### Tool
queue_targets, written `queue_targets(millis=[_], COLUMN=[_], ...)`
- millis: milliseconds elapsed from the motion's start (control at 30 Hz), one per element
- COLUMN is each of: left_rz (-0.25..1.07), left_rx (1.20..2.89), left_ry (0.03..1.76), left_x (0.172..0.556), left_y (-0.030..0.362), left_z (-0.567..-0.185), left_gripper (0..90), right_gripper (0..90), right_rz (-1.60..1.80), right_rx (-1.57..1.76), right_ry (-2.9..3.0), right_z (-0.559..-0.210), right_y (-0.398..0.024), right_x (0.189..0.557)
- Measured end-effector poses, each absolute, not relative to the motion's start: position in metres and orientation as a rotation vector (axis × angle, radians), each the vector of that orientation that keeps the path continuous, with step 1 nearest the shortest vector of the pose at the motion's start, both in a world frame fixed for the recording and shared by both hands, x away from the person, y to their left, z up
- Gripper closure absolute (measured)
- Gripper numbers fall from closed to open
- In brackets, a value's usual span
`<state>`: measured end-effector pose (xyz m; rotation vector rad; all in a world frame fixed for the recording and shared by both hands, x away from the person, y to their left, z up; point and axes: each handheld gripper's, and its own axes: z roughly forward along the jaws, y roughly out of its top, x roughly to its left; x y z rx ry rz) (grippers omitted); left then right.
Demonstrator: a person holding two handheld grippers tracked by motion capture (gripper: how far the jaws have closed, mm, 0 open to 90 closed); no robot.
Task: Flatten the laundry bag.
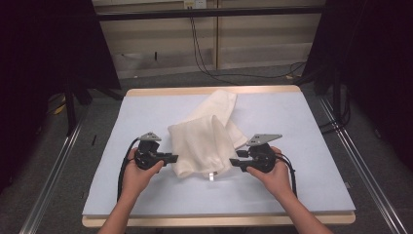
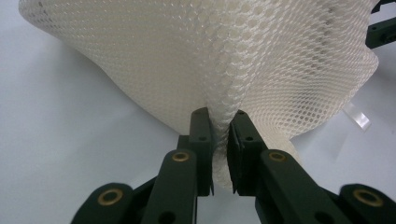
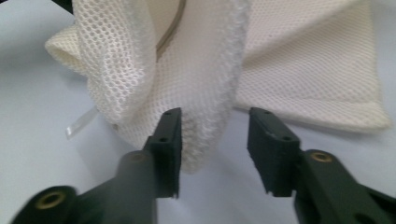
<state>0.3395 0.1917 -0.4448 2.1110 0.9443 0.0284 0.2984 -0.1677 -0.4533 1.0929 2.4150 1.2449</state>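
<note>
The left gripper [image 2: 220, 128] has its fingers clamped on a seam of the white mesh bag [image 2: 224, 60], near the surface's [image 1: 311, 126] front edge. The right gripper's [image 3: 215, 135] fingers stand apart, with the bag's edge between them, against one finger only.

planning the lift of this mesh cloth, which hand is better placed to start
Left. The left gripper has its jaws clamped on the mesh cloth; the right gripper stands open around an edge.
</note>
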Motion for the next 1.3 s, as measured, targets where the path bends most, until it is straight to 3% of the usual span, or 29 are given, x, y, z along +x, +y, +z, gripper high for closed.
queue_targets(millis=[133, 233, 567, 733, 767, 833, 1133, 1200, 1300], left_rz=[0.027, 0.030, 0.166, 0.177, 0.184, 0.191, 0.197, 0.199, 0.198], left_rx=[2.114, 2.108, 1.993, 2.027, 2.049, 2.080, 2.120, 2.117, 2.104], left_ry=[0.948, 0.959, 0.893, 0.849, 0.846, 0.843, 0.863, 0.877, 0.948], left_x=[0.339, 0.338, 0.342, 0.346, 0.346, 0.346, 0.349, 0.350, 0.351], left_y=[0.194, 0.198, 0.205, 0.198, 0.196, 0.193, 0.188, 0.189, 0.202], left_z=[-0.446, -0.446, -0.422, -0.422, -0.424, -0.427, -0.435, -0.435, -0.438], left_gripper=[81.2, 77.7, 17.1, 10.8, 11.3, 21.3, 85.2, 89.1, 90.0], right_gripper=[79.8, 82.2, 83.2, 82.9, 82.9, 83.0, 79.3, 75.1, 59.6], right_rz=[1.252, 1.291, 1.315, 1.327, 1.333, 1.341, 1.355, 1.368, 1.357], right_rx=[1.071, 1.058, 0.978, 0.954, 0.957, 0.950, 0.951, 0.954, 0.977], right_ry=[2.416, 2.395, 2.414, 2.423, 2.424, 2.430, 2.436, 2.426, 2.402], right_z=[-0.450, -0.445, -0.438, -0.440, -0.441, -0.441, -0.442, -0.442, -0.442], right_y=[-0.158, -0.154, -0.136, -0.129, -0.129, -0.127, -0.125, -0.126, -0.129], right_x=[0.300, 0.303, 0.305, 0.307, 0.308, 0.308, 0.308, 0.308, 0.307])
